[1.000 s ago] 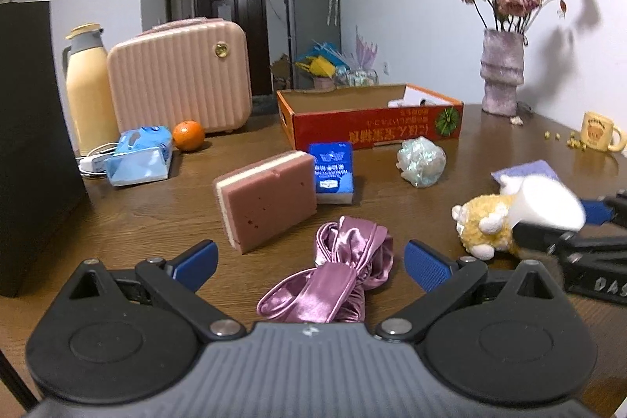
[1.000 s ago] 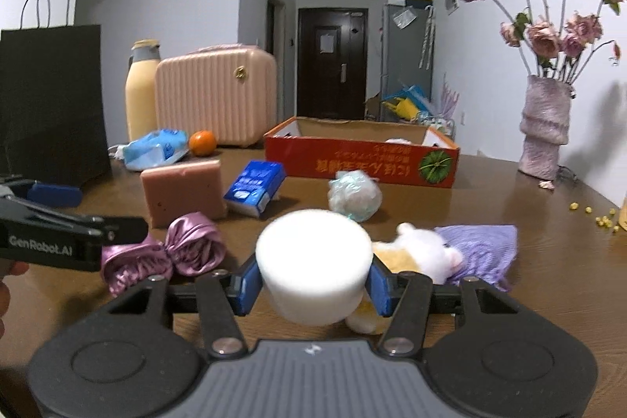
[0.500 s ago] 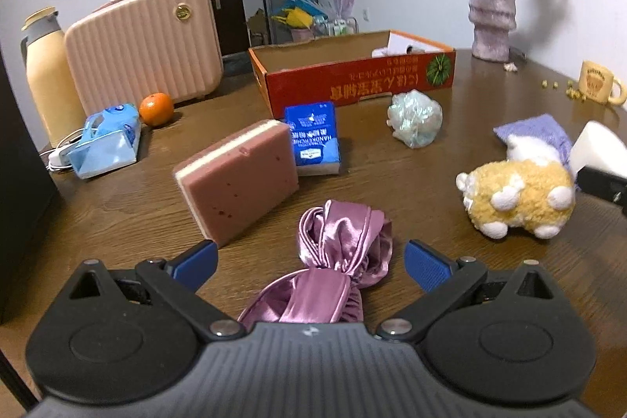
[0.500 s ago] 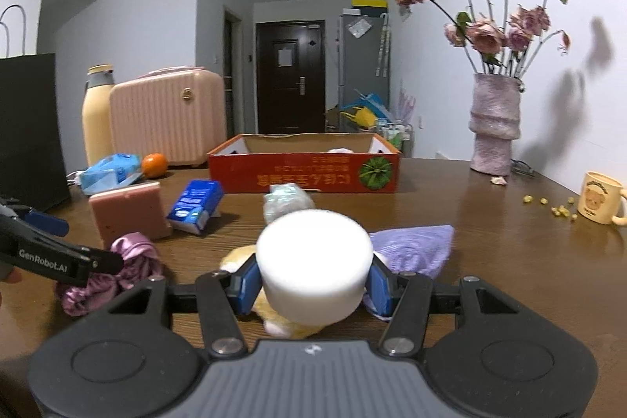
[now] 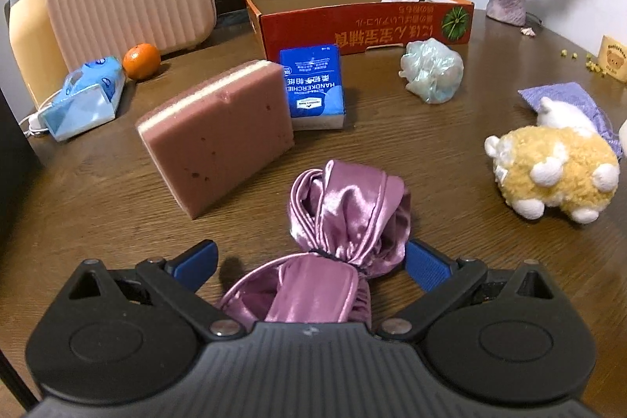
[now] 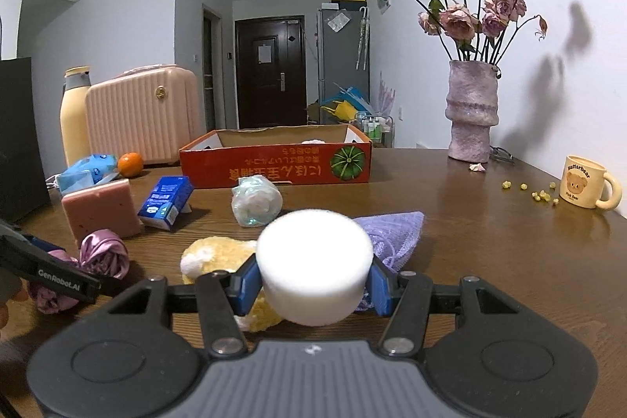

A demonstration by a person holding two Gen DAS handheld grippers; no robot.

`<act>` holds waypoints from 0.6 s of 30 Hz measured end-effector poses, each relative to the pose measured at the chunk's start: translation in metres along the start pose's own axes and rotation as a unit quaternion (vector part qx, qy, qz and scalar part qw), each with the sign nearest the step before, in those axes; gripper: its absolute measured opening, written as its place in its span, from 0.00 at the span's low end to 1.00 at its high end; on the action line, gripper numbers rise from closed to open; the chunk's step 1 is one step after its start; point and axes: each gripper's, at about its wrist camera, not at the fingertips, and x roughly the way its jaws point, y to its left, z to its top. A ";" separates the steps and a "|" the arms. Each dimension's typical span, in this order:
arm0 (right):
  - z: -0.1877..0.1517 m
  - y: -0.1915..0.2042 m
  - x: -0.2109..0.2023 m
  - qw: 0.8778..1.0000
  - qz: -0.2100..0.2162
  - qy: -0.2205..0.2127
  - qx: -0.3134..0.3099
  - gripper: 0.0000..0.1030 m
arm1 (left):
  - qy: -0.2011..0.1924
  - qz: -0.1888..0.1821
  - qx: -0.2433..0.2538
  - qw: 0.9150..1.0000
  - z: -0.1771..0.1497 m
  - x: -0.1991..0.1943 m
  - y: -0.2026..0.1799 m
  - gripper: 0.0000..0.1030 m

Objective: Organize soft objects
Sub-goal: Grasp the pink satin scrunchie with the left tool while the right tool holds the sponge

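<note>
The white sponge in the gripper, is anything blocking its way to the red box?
Nothing blocks it if carried above the table. The white sponge is held up; the plush and plastic ball lie low before the red box.

On the table (image 5: pixel 450 151): one pink sponge block (image 5: pixel 219 140), one blue tissue pack (image 5: pixel 313 87), one satin scrunchie (image 5: pixel 345 218), one plush toy (image 5: pixel 552 171), one mesh puff (image 5: pixel 431 71), one purple cloth (image 5: pixel 560 96), one orange (image 5: pixel 141 60), one box (image 5: pixel 364 22) (far edge), one white foam puck (image 6: pixel 313 265).
</note>
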 end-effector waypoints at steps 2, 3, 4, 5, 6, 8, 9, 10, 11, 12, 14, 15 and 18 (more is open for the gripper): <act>0.000 -0.001 0.002 1.000 0.000 0.001 0.001 0.53 | 0.000 -0.007 -0.003 1.000 0.000 0.001 0.001 1.00; -0.001 -0.001 0.003 1.000 0.000 0.002 0.001 0.53 | 0.001 -0.012 -0.006 1.000 0.000 0.001 0.001 1.00; -0.001 -0.001 0.003 1.000 -0.001 0.003 0.002 0.53 | 0.002 -0.016 -0.010 1.000 -0.001 0.002 0.002 1.00; -0.002 -0.001 0.004 1.000 0.000 0.004 0.002 0.53 | 0.004 -0.021 -0.015 1.000 -0.001 0.003 0.004 1.00; -0.002 -0.001 0.005 1.000 0.000 0.005 0.002 0.53 | 0.007 -0.028 -0.021 0.999 -0.001 0.004 0.005 1.00; -0.003 -0.001 0.005 1.000 0.001 0.006 0.003 0.53 | 0.006 -0.030 -0.024 0.999 -0.001 0.004 0.006 1.00; -0.004 -0.002 0.005 1.000 0.001 0.007 0.003 0.53 | 0.006 -0.030 -0.024 0.999 -0.001 0.004 0.005 1.00; -0.004 -0.002 0.005 1.000 0.001 0.007 0.003 0.53 | 0.005 -0.032 -0.023 0.999 -0.002 0.003 0.005 1.00; -0.004 -0.002 0.006 1.000 0.002 0.007 0.004 0.53 | 0.004 -0.032 -0.023 0.999 -0.003 0.002 0.004 1.00; -0.003 -0.002 0.006 1.000 0.002 0.007 0.004 0.53 | 0.003 -0.033 -0.022 0.999 -0.003 0.002 0.003 0.99; -0.004 -0.002 0.006 1.000 0.002 0.008 0.006 0.53 | -0.002 -0.035 -0.022 0.999 -0.004 0.000 0.002 0.95; -0.004 -0.003 0.007 1.000 0.003 0.009 0.006 0.53 | -0.006 -0.035 -0.021 0.999 -0.005 -0.001 0.001 0.91; -0.005 -0.003 0.007 1.000 0.004 0.011 0.007 0.53 | -0.015 -0.037 -0.021 0.999 -0.006 -0.005 0.000 0.77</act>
